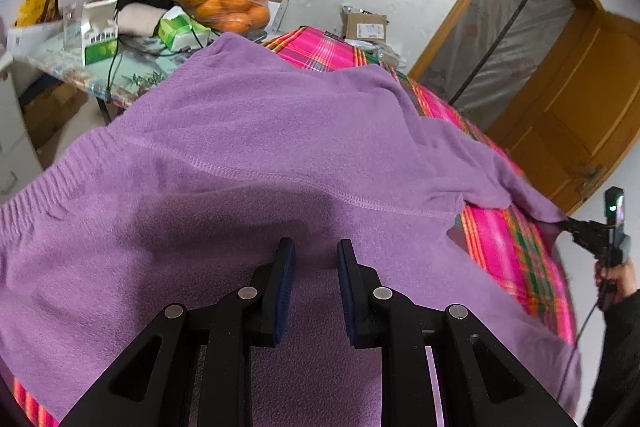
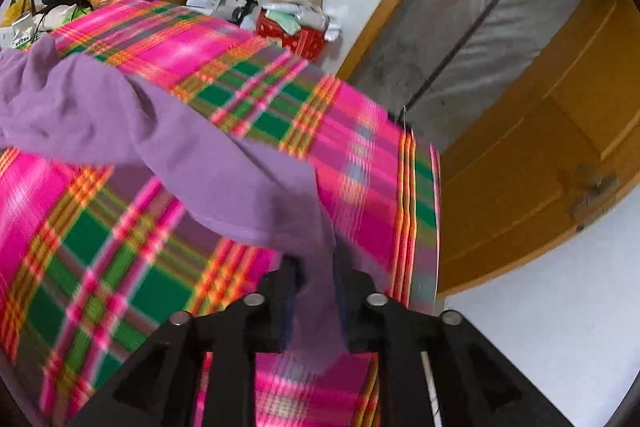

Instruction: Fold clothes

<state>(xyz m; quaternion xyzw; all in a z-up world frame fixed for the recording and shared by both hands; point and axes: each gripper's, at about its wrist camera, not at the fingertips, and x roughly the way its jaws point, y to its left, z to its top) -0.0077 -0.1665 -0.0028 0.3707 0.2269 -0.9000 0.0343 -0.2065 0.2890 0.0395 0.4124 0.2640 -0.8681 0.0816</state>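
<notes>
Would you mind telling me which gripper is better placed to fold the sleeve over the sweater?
Right. The right gripper is shut on the sleeve, while the left gripper hovers open over the sweater.

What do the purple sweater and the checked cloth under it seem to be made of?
Sweater: soft knit, likely wool or acrylic; fuzzy matte nap, ribbed hem, stitched seam. Checked cloth: thin woven fabric, maybe cotton or synthetic; flat pink-green plaid, slight sheen, though blurred.
</notes>
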